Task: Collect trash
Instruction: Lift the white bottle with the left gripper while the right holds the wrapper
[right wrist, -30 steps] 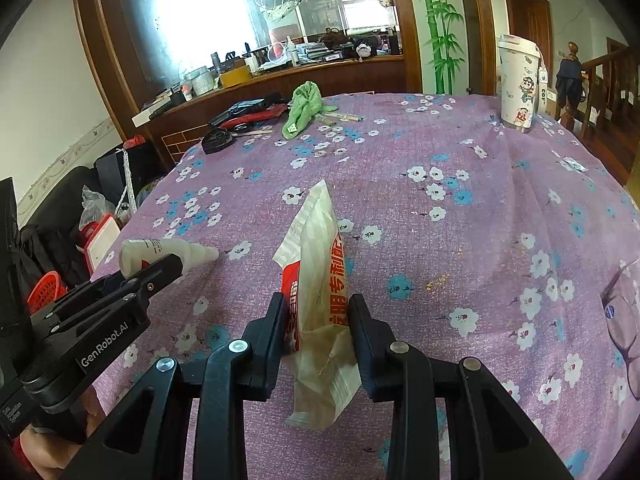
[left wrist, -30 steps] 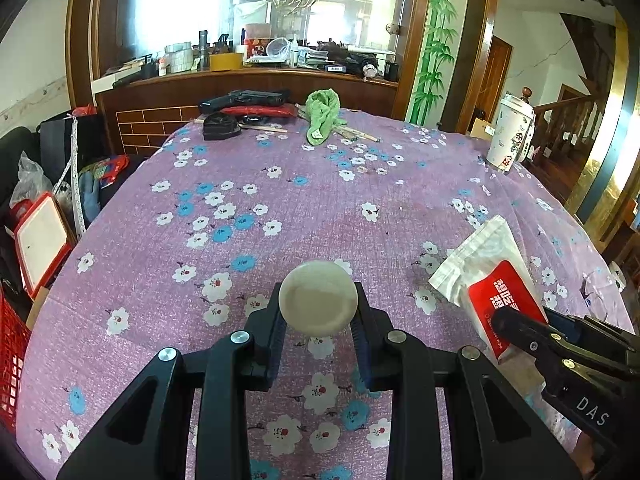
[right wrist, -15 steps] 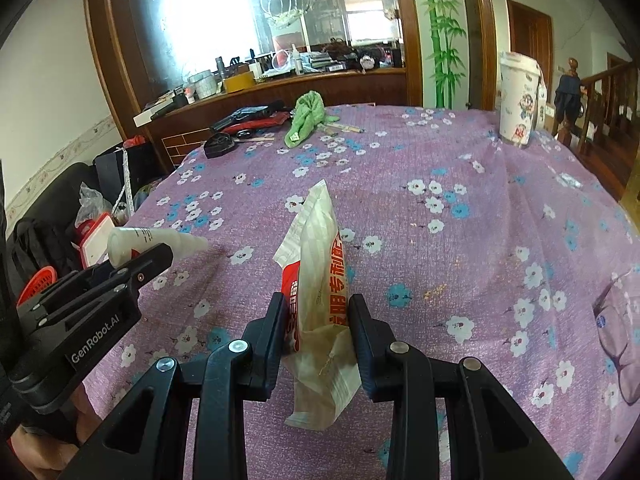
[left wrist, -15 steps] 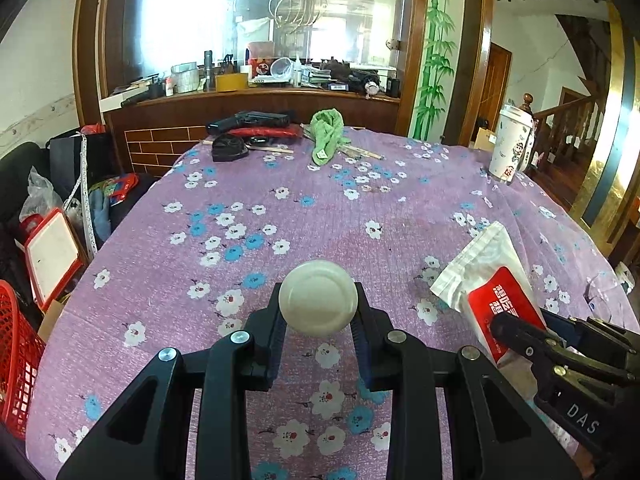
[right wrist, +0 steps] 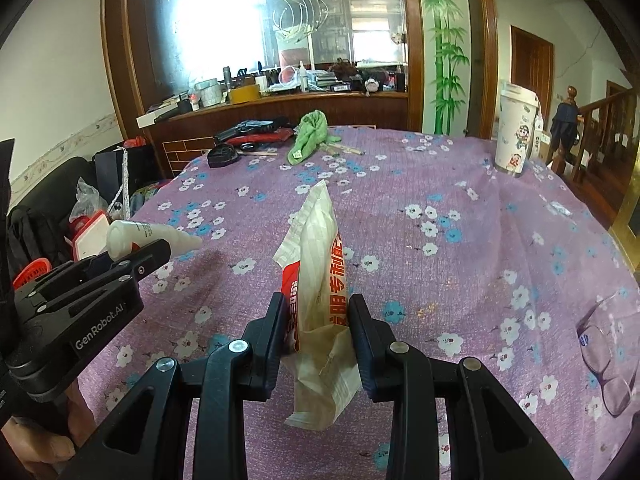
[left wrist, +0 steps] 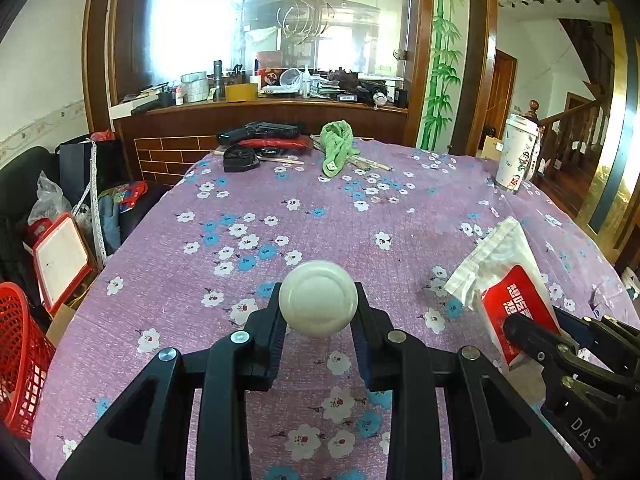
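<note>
My left gripper is shut on a small white plastic bottle, seen end-on above the purple flowered tablecloth. In the right wrist view the same bottle sticks out sideways from the left gripper at the left. My right gripper is shut on a crumpled white and red paper wrapper that stands up between its pads. From the left wrist camera the wrapper and the right gripper appear at the right. A hand holds the left gripper's handle.
A tall paper cup stands at the table's far right. A green cloth, chopsticks and dark items lie at the far edge. A red basket sits on the floor at the left. Glasses lie under clear film at the right.
Both views have tilted up slightly, showing more of the room behind. Each gripper keeps its grip, and nothing on the table has shifted.
</note>
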